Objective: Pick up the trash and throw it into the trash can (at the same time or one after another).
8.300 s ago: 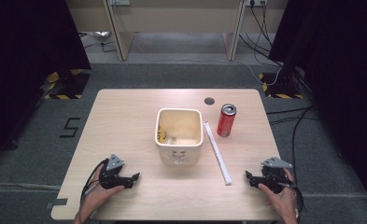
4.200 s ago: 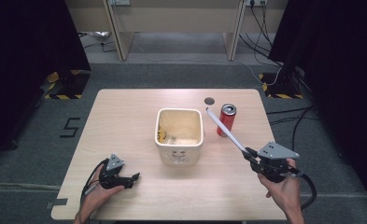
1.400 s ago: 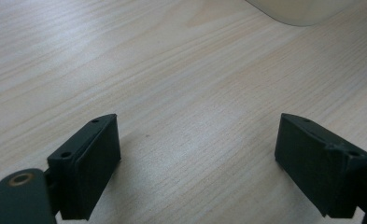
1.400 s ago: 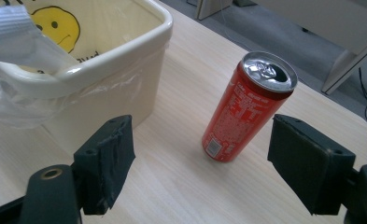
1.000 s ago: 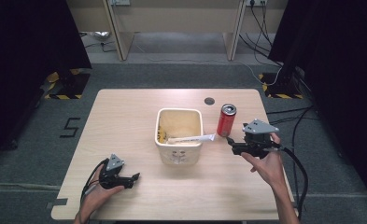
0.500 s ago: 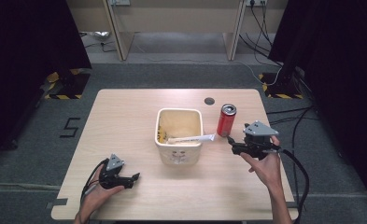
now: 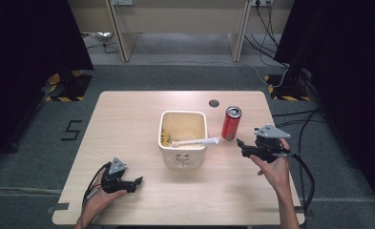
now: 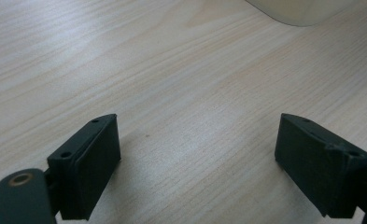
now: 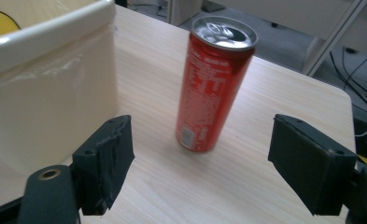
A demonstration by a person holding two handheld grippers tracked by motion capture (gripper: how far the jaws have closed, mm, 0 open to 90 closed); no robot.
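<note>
You are working at a pale wooden table point(image 7: 128, 119) that is standing on grey carpet, with dark curtains hanging at both sides and a desk frame behind. Your right gripper point(image 7: 240, 143) is hovering just right of the cream bin point(image 7: 183, 157), its jaws spread wide with nothing between them, pointing toward the red can point(image 9: 214, 84) standing upright beside the bin. A white stick point(image 7: 194, 142) is lying inside the bin, one end poking over the rim toward the can. Your left gripper point(image 7: 136, 181) is resting at the near left of the table, jaws apart over bare wood. A small dark hole point(image 7: 213, 103) is showing near the far edge.
</note>
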